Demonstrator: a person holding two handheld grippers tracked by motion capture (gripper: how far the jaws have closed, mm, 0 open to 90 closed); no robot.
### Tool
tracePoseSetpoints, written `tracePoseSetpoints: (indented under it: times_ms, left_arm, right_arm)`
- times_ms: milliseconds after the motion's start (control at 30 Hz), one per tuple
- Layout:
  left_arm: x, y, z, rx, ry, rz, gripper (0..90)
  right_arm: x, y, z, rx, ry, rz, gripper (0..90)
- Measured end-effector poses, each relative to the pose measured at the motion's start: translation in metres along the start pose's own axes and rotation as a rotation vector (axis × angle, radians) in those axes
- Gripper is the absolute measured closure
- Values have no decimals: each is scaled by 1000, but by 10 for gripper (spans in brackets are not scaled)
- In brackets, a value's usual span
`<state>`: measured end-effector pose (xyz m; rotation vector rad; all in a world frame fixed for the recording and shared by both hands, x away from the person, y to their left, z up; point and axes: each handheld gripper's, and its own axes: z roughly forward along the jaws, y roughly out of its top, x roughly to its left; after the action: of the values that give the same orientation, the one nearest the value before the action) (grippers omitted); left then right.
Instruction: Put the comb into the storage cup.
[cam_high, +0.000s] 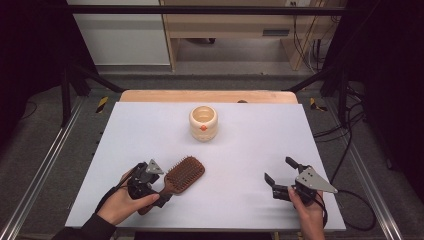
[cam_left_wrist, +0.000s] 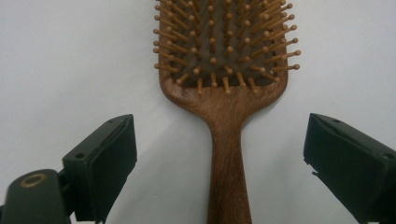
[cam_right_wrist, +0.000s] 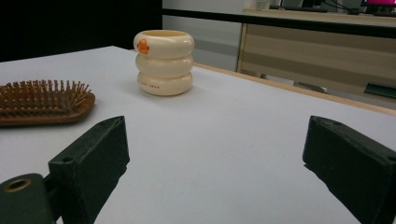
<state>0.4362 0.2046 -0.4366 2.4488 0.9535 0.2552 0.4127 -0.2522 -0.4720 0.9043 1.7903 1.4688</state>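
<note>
Left gripper (cam_left_wrist: 219, 154) jaws wide astride wooden bristled hairbrush (cam_left_wrist: 226, 84) handle.

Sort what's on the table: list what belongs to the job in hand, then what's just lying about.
In the job:
- wooden hairbrush, bristles up, its handle between the open jaws of the left gripper, not yet gripped

Lying about:
- cream ribbed cup, upright, farther back on the white table
- right gripper, open, holding nothing

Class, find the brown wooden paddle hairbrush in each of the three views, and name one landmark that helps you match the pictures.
High view: brown wooden paddle hairbrush lies lower left, by the left claw.
Left gripper view: centre, handle pointing down between the open jaws.
Right gripper view: left edge, bristles up.
Shared landmark: cream ringed cup, in the high and right gripper views.
</note>
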Motion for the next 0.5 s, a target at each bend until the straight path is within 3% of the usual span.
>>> tracePoseSetpoints:
  times_ms: [500]
  left_arm:
    - [1,0,3,3,-5,-20,163]
  right_arm:
    - [-1,2,-1,-17,-19,11,70]
